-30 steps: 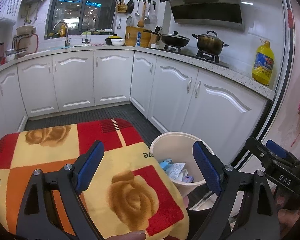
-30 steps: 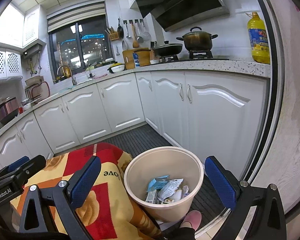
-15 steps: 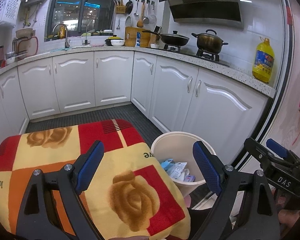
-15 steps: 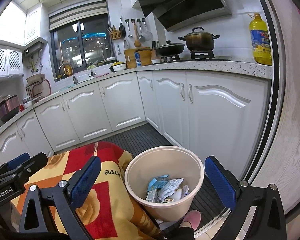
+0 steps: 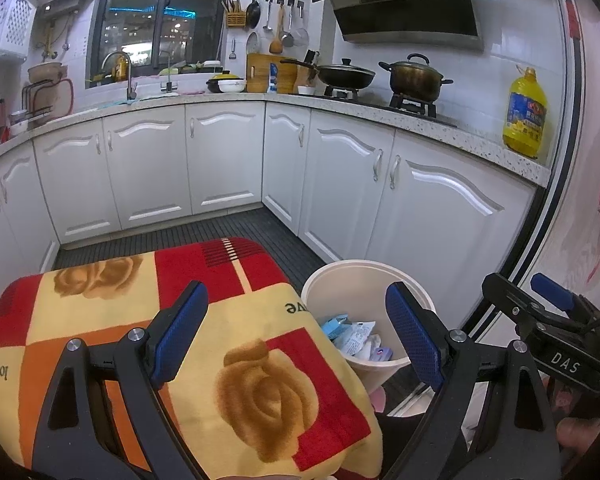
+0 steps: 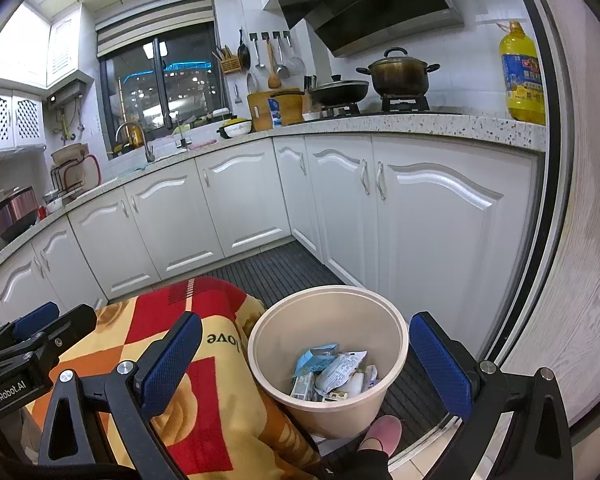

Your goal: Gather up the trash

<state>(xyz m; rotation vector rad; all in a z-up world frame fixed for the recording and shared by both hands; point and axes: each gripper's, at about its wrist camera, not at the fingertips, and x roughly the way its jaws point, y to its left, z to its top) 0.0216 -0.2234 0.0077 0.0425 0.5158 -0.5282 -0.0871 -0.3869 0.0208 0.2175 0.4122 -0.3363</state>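
Observation:
A cream plastic bin (image 6: 328, 360) stands on the dark floor mat beside a surface draped in a red, yellow and orange rose-print cloth (image 5: 148, 320). Crumpled wrappers and small cartons (image 6: 332, 372) lie at the bin's bottom. My left gripper (image 5: 296, 336) hangs open above the cloth's right edge, with the bin (image 5: 364, 292) between its blue pads and nothing held. My right gripper (image 6: 304, 364) is open too, its pads framing the bin from above. No trash shows on the cloth.
White cabinet doors (image 6: 428, 216) run along the back and right under a speckled counter with pots (image 6: 396, 74) and a yellow oil bottle (image 6: 522, 76). A pink slipper (image 6: 382, 432) sits by the bin. A door frame (image 6: 556, 200) rises close on the right.

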